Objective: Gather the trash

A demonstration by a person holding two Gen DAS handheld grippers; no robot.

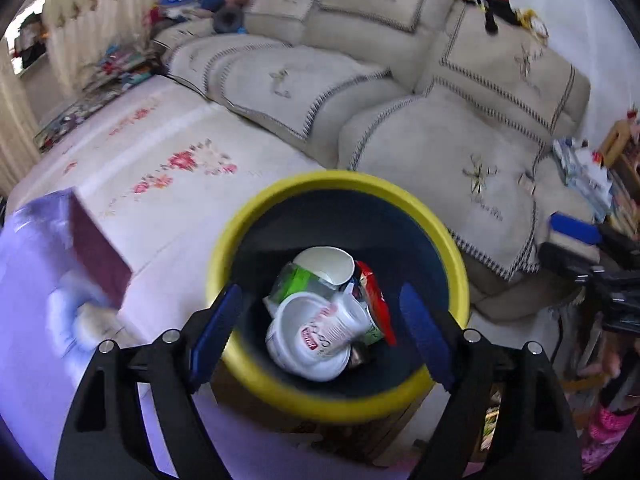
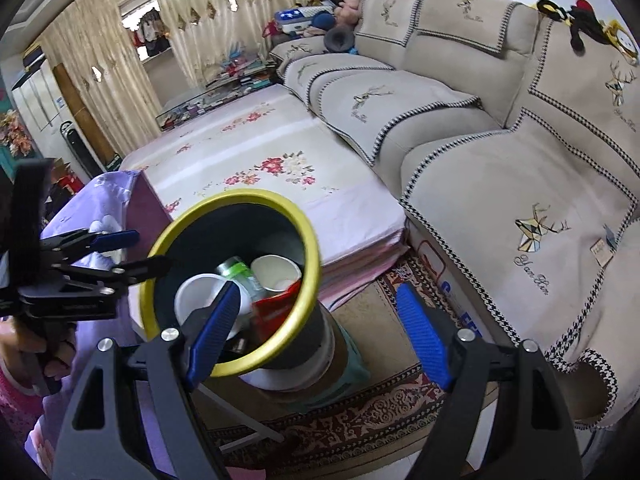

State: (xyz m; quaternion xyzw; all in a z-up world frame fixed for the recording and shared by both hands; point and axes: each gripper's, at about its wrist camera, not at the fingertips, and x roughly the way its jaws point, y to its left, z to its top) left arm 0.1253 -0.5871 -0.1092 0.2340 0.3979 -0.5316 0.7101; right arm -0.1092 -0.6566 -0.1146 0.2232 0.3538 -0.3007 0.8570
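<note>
While both the left gripper point(image 1: 320, 336) and right gripper point(image 2: 316, 336) gape wide and empty, go find more trash before coming back over the yellow bin point(image 1: 240, 224) at lower middle.

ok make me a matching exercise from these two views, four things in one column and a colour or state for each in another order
Things:
1. bin rim
2. paper cup
3. snack wrapper
4. left gripper

Colour or state:
a. red, lying in the bin
b. open, holding nothing, above the bin
c. yellow
d. white, empty, mouth facing the camera

Pairs: 1-c, 2-d, 3-a, 4-b
</note>
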